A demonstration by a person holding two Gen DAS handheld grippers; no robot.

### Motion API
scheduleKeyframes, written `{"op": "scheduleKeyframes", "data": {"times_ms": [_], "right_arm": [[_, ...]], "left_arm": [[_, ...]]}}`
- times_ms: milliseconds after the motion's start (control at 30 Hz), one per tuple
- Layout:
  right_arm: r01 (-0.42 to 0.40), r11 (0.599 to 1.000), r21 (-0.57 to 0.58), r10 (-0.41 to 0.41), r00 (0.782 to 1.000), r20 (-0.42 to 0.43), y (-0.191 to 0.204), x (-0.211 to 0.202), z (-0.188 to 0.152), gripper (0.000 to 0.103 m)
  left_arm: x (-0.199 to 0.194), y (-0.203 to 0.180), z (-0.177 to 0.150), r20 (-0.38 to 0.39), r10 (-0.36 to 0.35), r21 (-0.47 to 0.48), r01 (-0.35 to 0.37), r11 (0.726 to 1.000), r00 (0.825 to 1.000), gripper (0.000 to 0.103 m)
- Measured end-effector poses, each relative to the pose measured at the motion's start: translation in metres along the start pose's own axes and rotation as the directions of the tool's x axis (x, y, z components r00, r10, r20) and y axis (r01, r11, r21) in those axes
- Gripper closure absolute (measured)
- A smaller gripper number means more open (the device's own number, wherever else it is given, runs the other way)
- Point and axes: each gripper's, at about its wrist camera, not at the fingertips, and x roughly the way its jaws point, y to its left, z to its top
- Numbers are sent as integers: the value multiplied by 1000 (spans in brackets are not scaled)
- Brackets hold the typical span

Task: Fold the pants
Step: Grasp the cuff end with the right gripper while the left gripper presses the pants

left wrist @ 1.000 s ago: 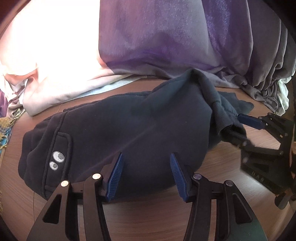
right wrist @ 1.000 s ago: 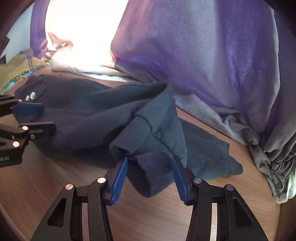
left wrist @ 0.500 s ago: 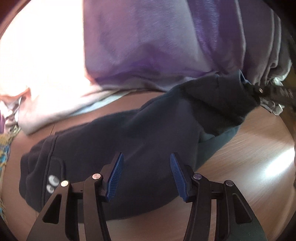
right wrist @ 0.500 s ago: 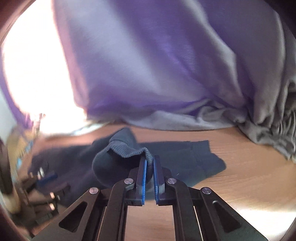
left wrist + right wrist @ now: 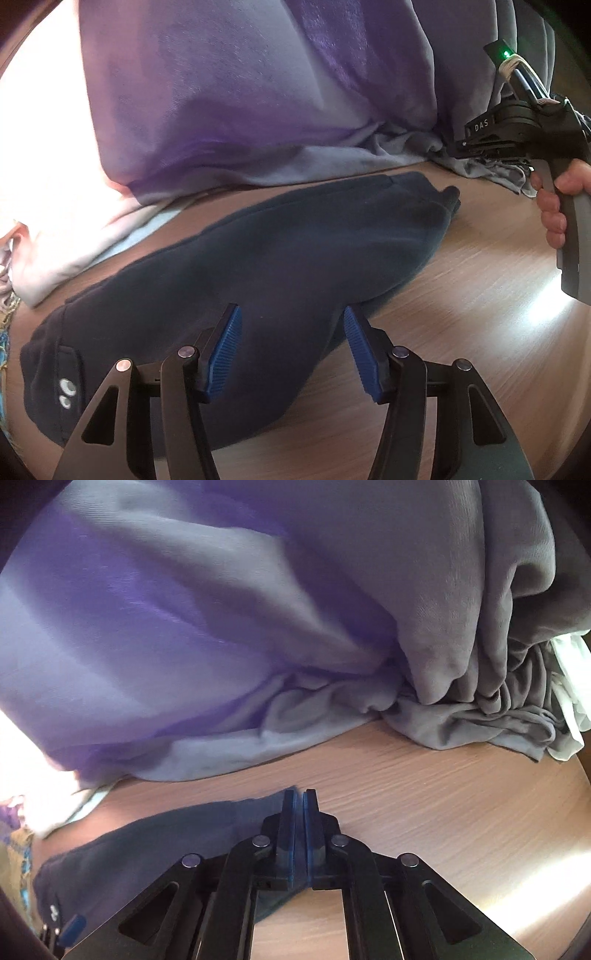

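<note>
Dark navy pants (image 5: pixel 280 266) lie stretched across the wooden table, waistband with two snaps (image 5: pixel 65 394) at the left, leg cuff (image 5: pixel 448 197) at the right. My left gripper (image 5: pixel 291 350) is open and hovers over the pants' near edge. My right gripper (image 5: pixel 299 801) has its jaws closed together, raised above the table; the pants (image 5: pixel 155 842) lie below and to its left, and I cannot tell if cloth is pinched. Its body and the hand holding it (image 5: pixel 517 129) show at the right of the left wrist view.
A purple and grey cloth heap (image 5: pixel 258 92) (image 5: pixel 258 627) fills the back of the table. Pale cloth (image 5: pixel 55 184) lies at the back left. A patterned fabric (image 5: pixel 18 853) sits at the far left edge. Bare wood (image 5: pixel 443 812) lies at the right.
My right gripper closed on the leg cuff, pulled it out to the right and rose. The pants leg now lies straightened. My left gripper stayed open over the pants.
</note>
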Motion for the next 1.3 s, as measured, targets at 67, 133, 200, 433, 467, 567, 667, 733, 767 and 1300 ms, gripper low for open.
{"op": "scheduleKeyframes", "data": {"times_ms": [67, 133, 200, 433, 467, 567, 667, 733, 767, 1300], "right_arm": [[0, 1000, -5, 0, 1000, 4, -3, -1, 1, 98], [-17, 1000, 1, 17, 1000, 12, -4, -7, -3, 91], [-33, 999, -3, 33, 999, 21, 0, -14, -9, 67], [-103, 992, 73, 101, 995, 23, -2, -17, -41, 59], [-107, 990, 88, 108, 994, -4, -3, -11, -45, 59], [-122, 986, 111, 126, 992, -31, -2, -2, -53, 62], [-118, 986, 119, 125, 990, -57, 1, 8, -56, 66], [-140, 981, 131, 149, 987, -63, 2, 12, -56, 80], [-131, 984, 123, 139, 989, -59, 4, 13, -56, 88], [-8, 999, 32, 8, 1000, 23, -12, 17, -50, 96]], "left_arm": [[1, -2, -1, 2, -3, -6, 3, 1000, 1000, 46], [0, -1, -3, 7, 2, -21, -2, 1000, 1000, 43], [-2, 2, -7, 16, 14, -46, -13, 999, 1000, 41], [-10, 14, -23, 1, 61, -64, -61, 996, 998, 40], [-12, 14, -25, 1, 68, -59, -68, 996, 998, 38], [-14, 17, -29, 1, 103, -43, -103, 994, 995, 35], [-11, 17, -30, -26, 90, -48, -92, 995, 996, 34], [-9, 16, -31, -37, 77, -52, -79, 996, 996, 34], [-9, 16, -31, -40, 80, -46, -82, 996, 996, 34], [3, 15, -37, -84, 112, -25, -114, 993, 990, 23]]}}
